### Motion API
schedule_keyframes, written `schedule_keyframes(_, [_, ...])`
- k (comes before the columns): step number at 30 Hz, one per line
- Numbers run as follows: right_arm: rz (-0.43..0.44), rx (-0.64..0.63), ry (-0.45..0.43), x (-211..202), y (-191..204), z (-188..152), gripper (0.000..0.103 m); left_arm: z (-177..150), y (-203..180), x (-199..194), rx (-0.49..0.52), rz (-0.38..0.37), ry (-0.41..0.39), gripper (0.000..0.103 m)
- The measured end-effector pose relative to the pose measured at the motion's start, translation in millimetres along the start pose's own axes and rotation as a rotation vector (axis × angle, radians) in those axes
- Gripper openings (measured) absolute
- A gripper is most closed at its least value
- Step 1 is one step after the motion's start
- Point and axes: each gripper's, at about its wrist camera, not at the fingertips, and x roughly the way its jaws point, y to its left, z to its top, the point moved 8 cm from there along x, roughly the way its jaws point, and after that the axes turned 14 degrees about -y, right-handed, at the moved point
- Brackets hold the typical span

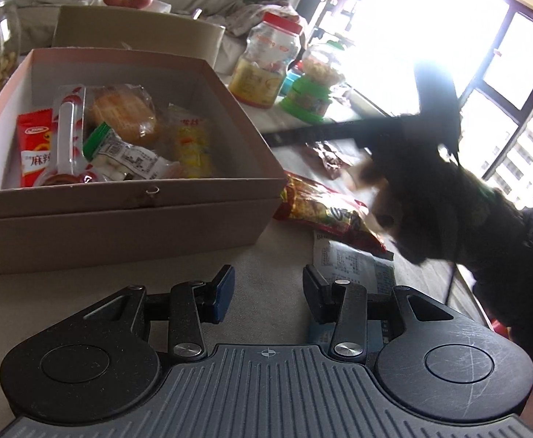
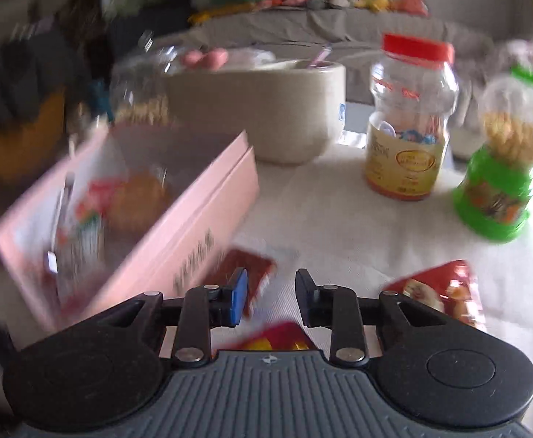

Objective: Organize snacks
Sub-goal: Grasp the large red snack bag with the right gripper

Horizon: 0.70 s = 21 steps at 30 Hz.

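— Where are we holding the left gripper (image 1: 268, 294)?

— We are hovering it low over the pale table (image 1: 266, 255), fingers spread with nothing between them. The cardboard box (image 1: 127, 215) is sitting just ahead to the left, its near wall facing us, and bare tabletop is lying open between that wall and the fingertips.

— And the snacks?

— Several are lying inside the box already: a red packet (image 1: 34, 146) against the near-left corner, a wrapped round bun (image 1: 125, 115) toward the middle. Outside, a red and yellow bag (image 1: 334, 215) is lying flat just beside the box's right corner, its long axis running from that corner toward the right, over a printed paper (image 1: 354, 262).

— What about our right side?

— We are seeing the right gripper (image 2: 270, 297) spread too, pinching nothing, over a small red packet (image 2: 244, 273) that is touching the box (image 2: 178, 219) wall. Another red bag (image 2: 441, 292) is lying to the right. A red-lidded jar (image 2: 410, 120) and a green-based jar (image 2: 500, 182) are standing further back, with open tabletop before them. The view is blurred, so we cannot tell finer details.
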Motion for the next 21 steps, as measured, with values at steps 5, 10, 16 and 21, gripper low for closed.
schedule_keyframes(5, [-0.008, 0.131, 0.024, 41.4, -7.9, 13.1, 0.029, -2.6, 0.7, 1.8, 0.005, 0.008, 0.020, 0.046])
schedule_keyframes(10, [0.045, 0.009, 0.083, 48.2, 8.3, 9.0, 0.031, -3.3, 2.6, 3.4, -0.007, 0.015, 0.021, 0.046])
schedule_keyframes(16, [0.111, -0.150, 0.134, -7.1, 21.1, -24.4, 0.031, -2.5, -2.1, 9.2, -0.017, 0.002, 0.018, 0.046])
schedule_keyframes(21, [0.162, -0.221, 0.143, -60.9, 36.7, -47.6, 0.033, -5.7, -18.1, 15.6, 0.005, -0.040, 0.029, 0.046])
